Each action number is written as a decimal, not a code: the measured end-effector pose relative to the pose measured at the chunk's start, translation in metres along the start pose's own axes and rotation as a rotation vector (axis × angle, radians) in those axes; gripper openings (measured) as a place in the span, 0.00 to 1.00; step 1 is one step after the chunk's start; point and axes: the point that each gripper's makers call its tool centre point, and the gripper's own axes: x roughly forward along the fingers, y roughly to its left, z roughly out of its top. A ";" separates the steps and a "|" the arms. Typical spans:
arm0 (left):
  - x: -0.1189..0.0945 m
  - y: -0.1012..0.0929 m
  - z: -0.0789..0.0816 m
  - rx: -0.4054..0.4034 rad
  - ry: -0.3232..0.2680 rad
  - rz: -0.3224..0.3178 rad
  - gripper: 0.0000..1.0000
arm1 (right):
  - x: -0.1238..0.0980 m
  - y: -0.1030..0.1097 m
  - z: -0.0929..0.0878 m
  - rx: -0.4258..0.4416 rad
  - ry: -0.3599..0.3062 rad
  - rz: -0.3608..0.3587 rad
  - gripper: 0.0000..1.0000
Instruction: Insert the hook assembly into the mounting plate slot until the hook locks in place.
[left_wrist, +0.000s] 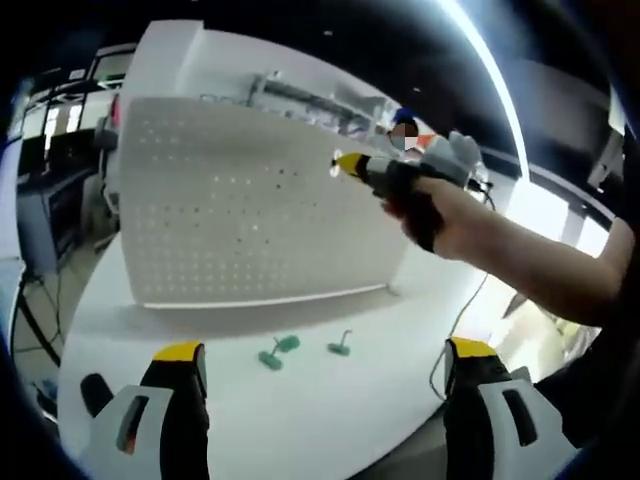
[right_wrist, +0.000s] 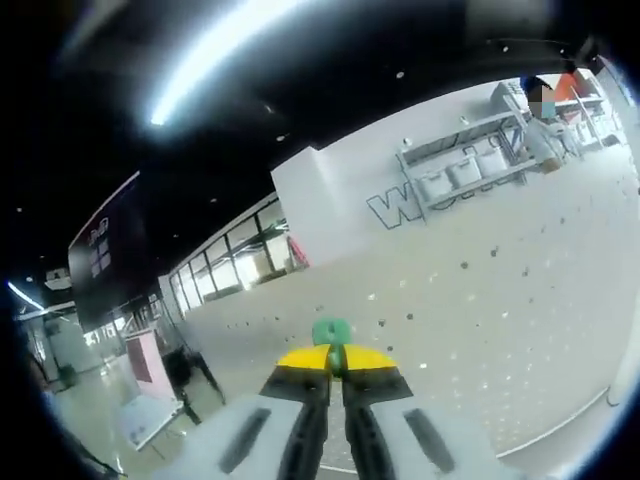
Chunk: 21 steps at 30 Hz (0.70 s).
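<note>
White perforated mounting plate (left_wrist: 255, 200) is standing upright on the table (left_wrist: 330, 400); the right gripper (left_wrist: 345, 165), held in a person's hand (left_wrist: 440, 215), is pressing its tip against the plate's upper right area. Its jaws are sitting nearly closed, pinching a green hook assembly (right_wrist: 332, 333) right at the plate. Left gripper (left_wrist: 325, 365) is hovering in front of the plate, jaws wide apart and holding nothing, with two spare green hooks (left_wrist: 300, 350) lying on the table just below the plate's lower edge.
</note>
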 end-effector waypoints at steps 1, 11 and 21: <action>0.000 0.000 0.000 -0.001 0.000 0.001 1.00 | 0.001 -0.001 0.002 -0.004 -0.004 -0.003 0.00; 0.001 0.001 -0.004 -0.014 0.007 0.002 1.00 | 0.012 -0.021 0.013 -0.022 -0.037 -0.058 0.00; 0.002 0.003 -0.004 -0.021 0.007 0.008 1.00 | 0.020 -0.035 0.018 -0.106 -0.060 -0.105 0.00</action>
